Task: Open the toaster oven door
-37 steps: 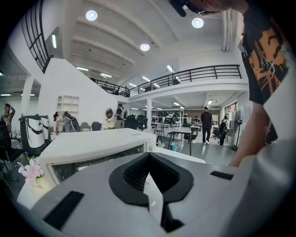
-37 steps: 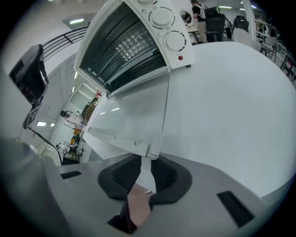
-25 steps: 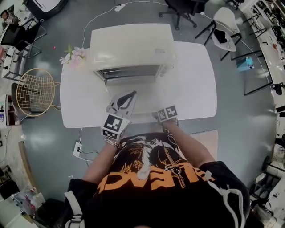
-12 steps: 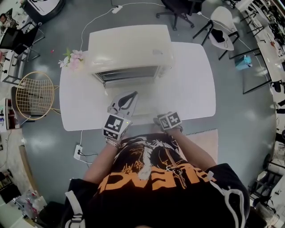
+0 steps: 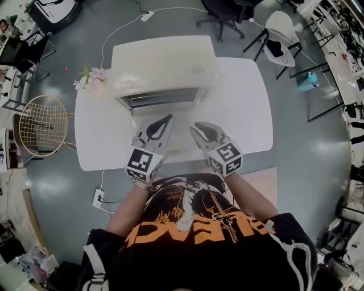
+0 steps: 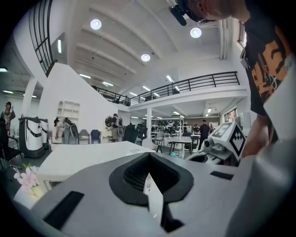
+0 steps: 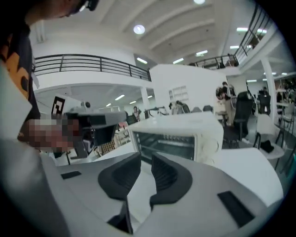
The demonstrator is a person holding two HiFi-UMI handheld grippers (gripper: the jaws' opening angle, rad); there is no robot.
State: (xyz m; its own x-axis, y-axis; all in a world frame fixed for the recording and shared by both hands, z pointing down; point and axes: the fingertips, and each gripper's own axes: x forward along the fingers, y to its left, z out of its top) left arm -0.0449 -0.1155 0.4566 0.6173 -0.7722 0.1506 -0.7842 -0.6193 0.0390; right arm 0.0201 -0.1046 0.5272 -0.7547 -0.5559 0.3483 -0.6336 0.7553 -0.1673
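The person, in a black shirt with orange print, stands at the 6 o'clock edge of the white surface. Both arms reach forward over it.

The left hand-held gripper points toward 1 o'clock. Its own view shows its dark pads meeting at the tips, with nothing between them.

The right hand-held gripper is just beside it at 3 o'clock and points toward 11 o'clock. Its jaws stand a narrow gap apart and are closing. Only the pale surface shows between them, and no pad touches anything.

A slightly paler rectangle lies on the surface beneath the two hand-held grippers and runs up to the appliance. I cannot tell whether it is the lowered door.

The toaster oven, cream-white, sits at 12 o'clock from both hand-held grippers, near the far edge of the surface. Its front faces the person and shows horizontal rack bars. In the right gripper view it stands straight ahead, with a dark front opening and round knobs on its right side.

Pink flowers lie at the oven's 9 o'clock corner, near the surface's edge. On the floor, a wire chair stands at 9 o'clock of the surface and a power strip lies at 7 o'clock. A black office chair is beyond the surface at 12 o'clock.
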